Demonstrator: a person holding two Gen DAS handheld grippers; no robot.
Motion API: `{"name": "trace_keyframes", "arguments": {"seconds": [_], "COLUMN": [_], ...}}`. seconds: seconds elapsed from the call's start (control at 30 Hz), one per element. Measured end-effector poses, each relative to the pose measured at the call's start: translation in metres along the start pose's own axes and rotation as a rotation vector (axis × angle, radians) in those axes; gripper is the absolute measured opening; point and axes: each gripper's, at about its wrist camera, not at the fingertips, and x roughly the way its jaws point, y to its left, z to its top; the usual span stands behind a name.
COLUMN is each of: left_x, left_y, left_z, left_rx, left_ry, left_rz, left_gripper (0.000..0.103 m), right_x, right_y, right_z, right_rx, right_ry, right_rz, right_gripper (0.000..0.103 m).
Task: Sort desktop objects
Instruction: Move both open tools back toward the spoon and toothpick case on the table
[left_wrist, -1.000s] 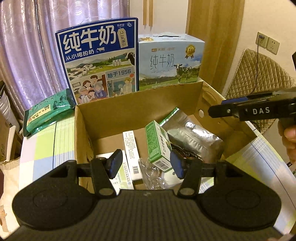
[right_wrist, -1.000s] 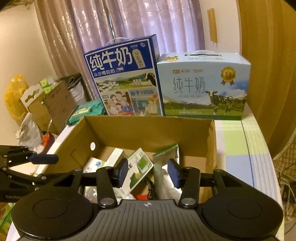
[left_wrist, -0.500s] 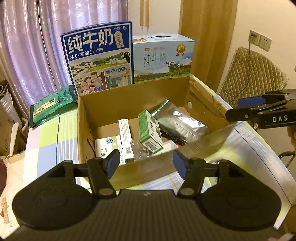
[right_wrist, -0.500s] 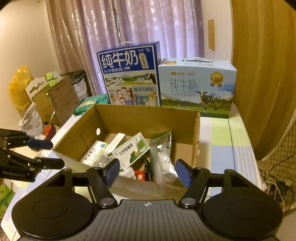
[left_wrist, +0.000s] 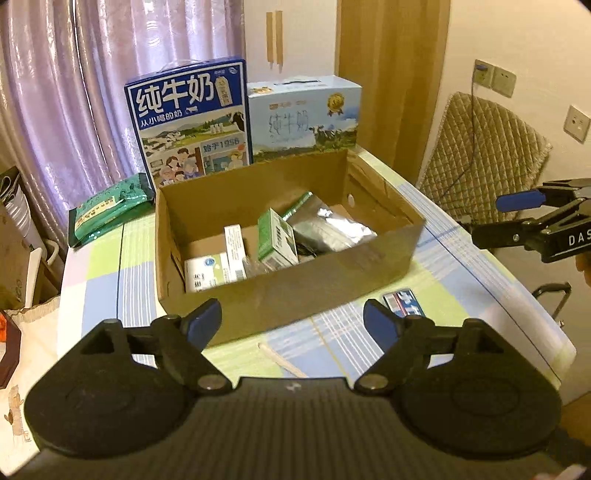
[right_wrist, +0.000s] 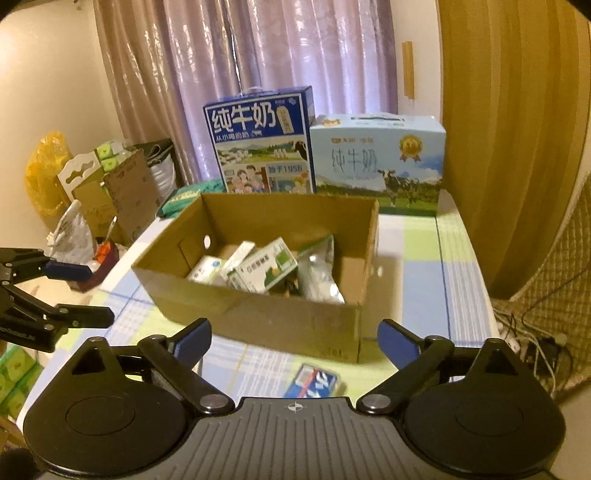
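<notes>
Home room, lived-in: purple curtains at the back, wooden door, checked cloth on the tabletop, two milk cartons, quilted chair, wall sockets, bags and boxes piled by the wall.

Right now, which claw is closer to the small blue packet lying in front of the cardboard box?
Right, probably. The blue packet lies between the right claw's open fingers; the left claw, also open, has it off beside its right finger.

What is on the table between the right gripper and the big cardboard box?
In the right wrist view, a small blue-and-white packet lies between the right gripper and the brown cardboard box.
</notes>
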Motion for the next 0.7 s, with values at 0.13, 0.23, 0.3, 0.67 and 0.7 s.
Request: {"name": "trace_keyframes", "arguments": {"seconds": [0.13, 0.23, 0.3, 0.67, 0.7], "left_x": [-0.007, -0.010, -0.010, -0.005, -0.003], "left_y": [-0.009, -0.012, -0.013, -0.025, -0.026], "left_z": [-0.017, -0.030, -0.039, -0.077, -0.080], "left_rx": [0.029, 0.020, 0.005, -0.056, -0.062], "left_ry": [0.013, 0.033, 0.047, 0.080, 0.085], "left_rz": [0.000, 0.006, 0.008, 0.082, 0.081], "left_gripper": [0.091, 0.095, 0.097, 0.101, 0.101], "right_x": [-0.006, -0.007, -0.007, -0.003, -0.002], "right_y": [-0.003, -0.007, -0.011, -0.018, -0.018], "right_z": [-0.021, -0.037, -0.047, -0.082, -0.084], "right_rx": [0.010, 0.033, 0.039, 0.069, 0.070], "right_ry": [0.036, 0.066, 0.086, 0.152, 0.156], "right_rz": [-0.009, -0.019, -0.028, -0.042, -0.040], "right_gripper": [0.098, 0.099, 0.099, 0.101, 0.101]}}
